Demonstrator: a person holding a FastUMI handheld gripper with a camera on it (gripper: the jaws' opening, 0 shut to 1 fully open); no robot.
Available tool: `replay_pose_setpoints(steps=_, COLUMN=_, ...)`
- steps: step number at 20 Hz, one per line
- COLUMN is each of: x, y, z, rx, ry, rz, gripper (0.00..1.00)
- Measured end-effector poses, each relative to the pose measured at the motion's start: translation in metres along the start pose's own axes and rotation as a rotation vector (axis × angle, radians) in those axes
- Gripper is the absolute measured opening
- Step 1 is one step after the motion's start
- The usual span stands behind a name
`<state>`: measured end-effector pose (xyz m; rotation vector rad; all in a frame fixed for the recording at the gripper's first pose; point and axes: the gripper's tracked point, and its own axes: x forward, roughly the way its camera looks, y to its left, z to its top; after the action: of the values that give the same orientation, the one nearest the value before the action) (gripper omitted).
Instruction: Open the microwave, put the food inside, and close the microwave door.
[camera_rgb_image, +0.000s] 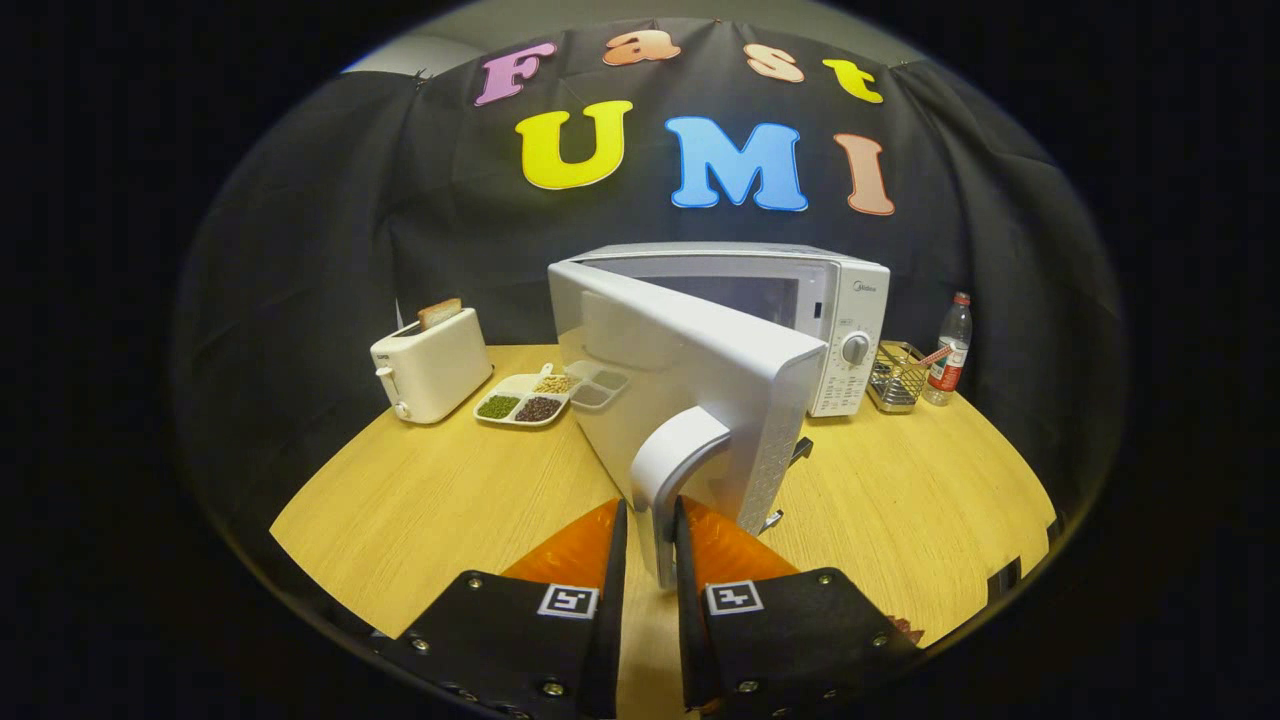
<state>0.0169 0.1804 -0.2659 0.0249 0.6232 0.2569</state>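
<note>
A white microwave (850, 300) stands at the back of the wooden table (430, 500). Its door (690, 380) is swung partly open toward me, hinged on the left. The curved door handle (672, 462) runs down between my two fingers, and my gripper (650, 520) is shut on it, with a finger pressed on each side. The food is a white divided tray (525, 398) holding green, dark and pale beans. It lies on the table left of the door, beside the toaster, well beyond my fingers.
A white toaster (430, 362) with a slice of bread in it stands at the back left. Right of the microwave sit a wire basket (895, 378) and a plastic bottle (950, 350). Bare table spreads on both sides of my fingers.
</note>
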Motion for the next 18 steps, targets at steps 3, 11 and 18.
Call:
replay_pose_setpoints(steps=3, x=-0.003, y=0.023, z=-0.005, rx=-0.015, ry=0.003, rz=0.023, gripper=0.25)
replay_pose_setpoints(steps=11, x=-0.006, y=0.075, z=-0.022, rx=-0.029, ry=0.007, rz=0.016, gripper=0.25)
replay_pose_setpoints(steps=18, x=-0.01, y=0.119, z=-0.032, rx=-0.065, ry=-0.006, rz=0.035, gripper=0.26)
